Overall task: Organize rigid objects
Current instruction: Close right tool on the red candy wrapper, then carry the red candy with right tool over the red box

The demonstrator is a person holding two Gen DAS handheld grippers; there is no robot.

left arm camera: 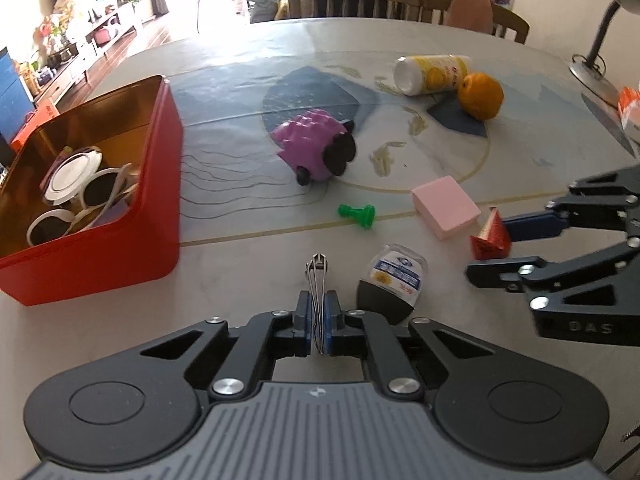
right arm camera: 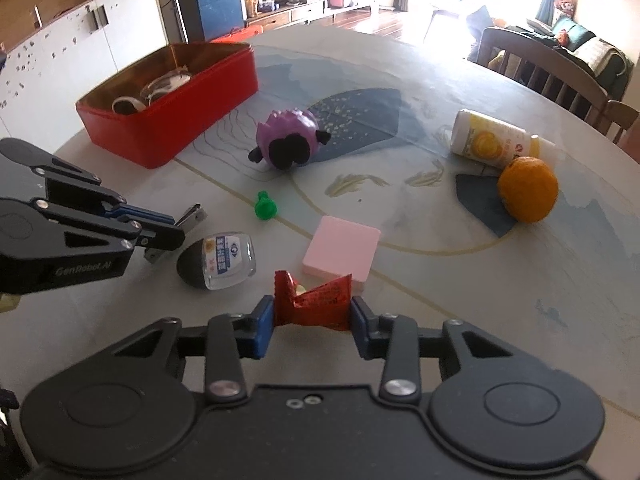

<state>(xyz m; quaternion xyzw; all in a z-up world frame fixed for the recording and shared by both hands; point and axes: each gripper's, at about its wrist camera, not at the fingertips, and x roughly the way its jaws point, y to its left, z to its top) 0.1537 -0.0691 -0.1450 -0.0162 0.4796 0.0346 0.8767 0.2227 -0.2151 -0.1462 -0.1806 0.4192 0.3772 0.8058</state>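
My left gripper (left arm camera: 318, 312) is shut on a slim metal nail clipper (left arm camera: 318, 276), whose tip sticks out forward above the table; the same clipper (right arm camera: 194, 214) shows at the left in the right wrist view. My right gripper (right arm camera: 313, 312) is shut on a crumpled red packet (right arm camera: 316, 300), its blue pads pressing both sides. In the left wrist view that packet (left arm camera: 490, 236) sits between the right gripper's fingers at the right. A red tin box (left arm camera: 156, 184) stands open at the left, with white sunglasses (left arm camera: 92, 192) inside.
On the table lie a purple spiky toy (left arm camera: 312, 148), a green pawn (left arm camera: 356, 214), a pink block (left arm camera: 446, 206), a small clear bottle (left arm camera: 394, 276), a yellow bottle (left arm camera: 432, 74) on its side and an orange (left arm camera: 480, 96). A lamp base (left arm camera: 592, 76) stands far right; chairs line the far edge.
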